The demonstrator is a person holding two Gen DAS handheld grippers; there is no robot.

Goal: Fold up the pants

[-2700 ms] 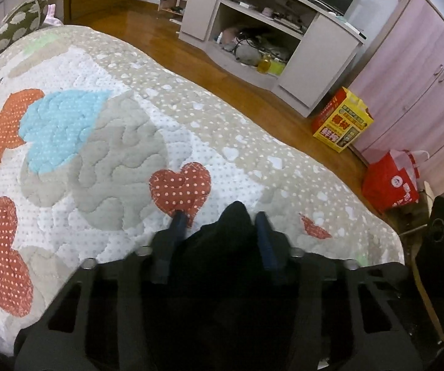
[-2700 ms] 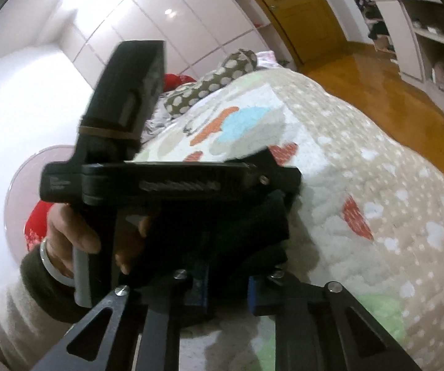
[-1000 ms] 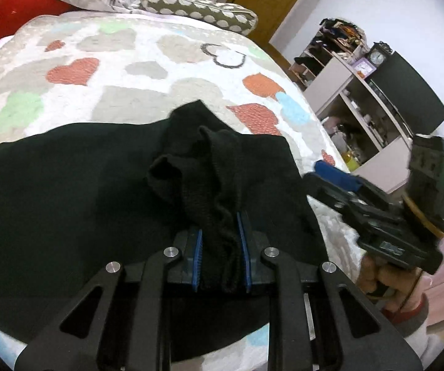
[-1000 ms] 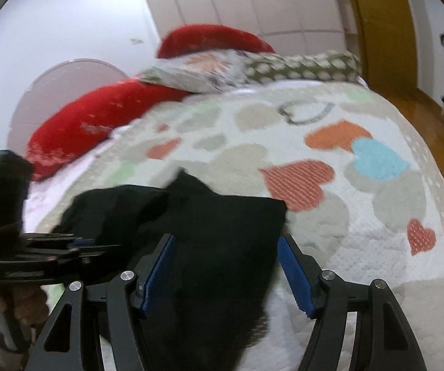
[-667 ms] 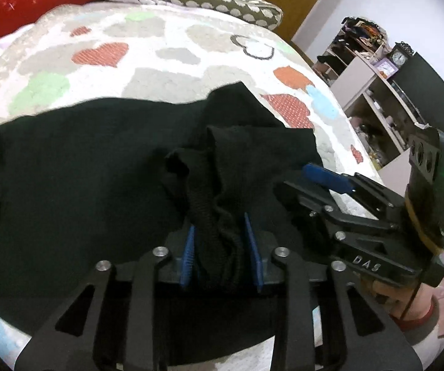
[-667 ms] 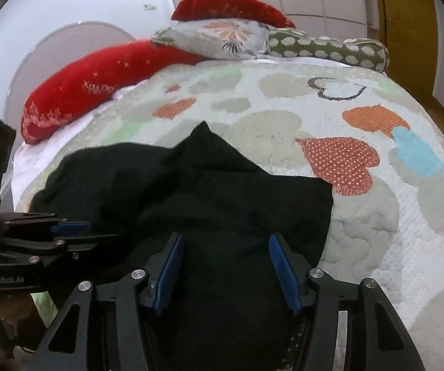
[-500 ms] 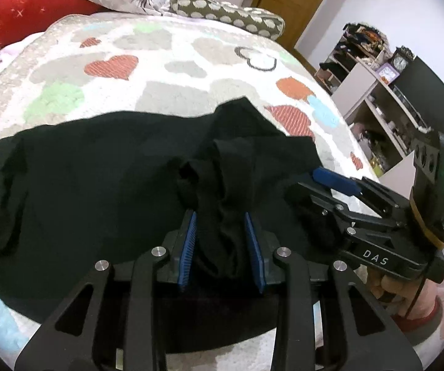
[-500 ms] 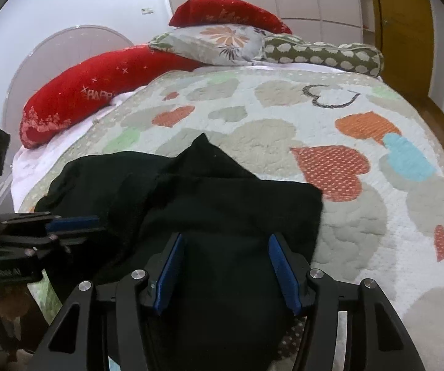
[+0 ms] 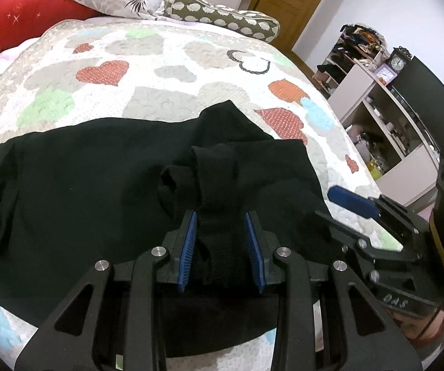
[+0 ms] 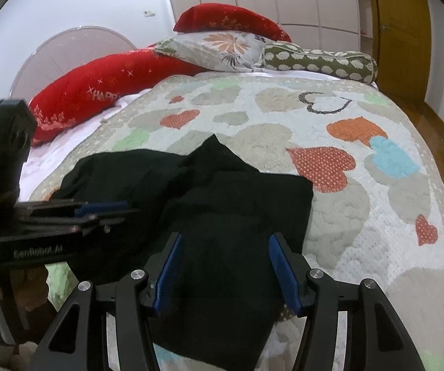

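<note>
Black pants (image 9: 76, 185) lie folded over on the heart-patterned quilt (image 9: 166, 74); they also show in the right wrist view (image 10: 237, 216). My left gripper (image 9: 220, 244) has its blue pads partly apart, with a bunched fold of the pants lying loosely between them. My right gripper (image 10: 228, 270) is open wide over the near edge of the pants, the cloth lying between its jaws. The right gripper shows at the right of the left wrist view (image 9: 355, 204), and the left gripper at the left of the right wrist view (image 10: 98, 208).
Red pillows (image 10: 98, 95), a floral pillow (image 10: 218, 46) and a spotted bolster (image 10: 321, 58) lie at the head of the bed. A wooden door (image 10: 398, 27) and shelving with a TV (image 9: 420, 105) stand to the right. Bare quilt lies beyond the pants.
Both grippers carried the pants over onto themselves and laid them down. The right gripper opened first. The left gripper's pads have since spread and the bunched cloth has slackened.
</note>
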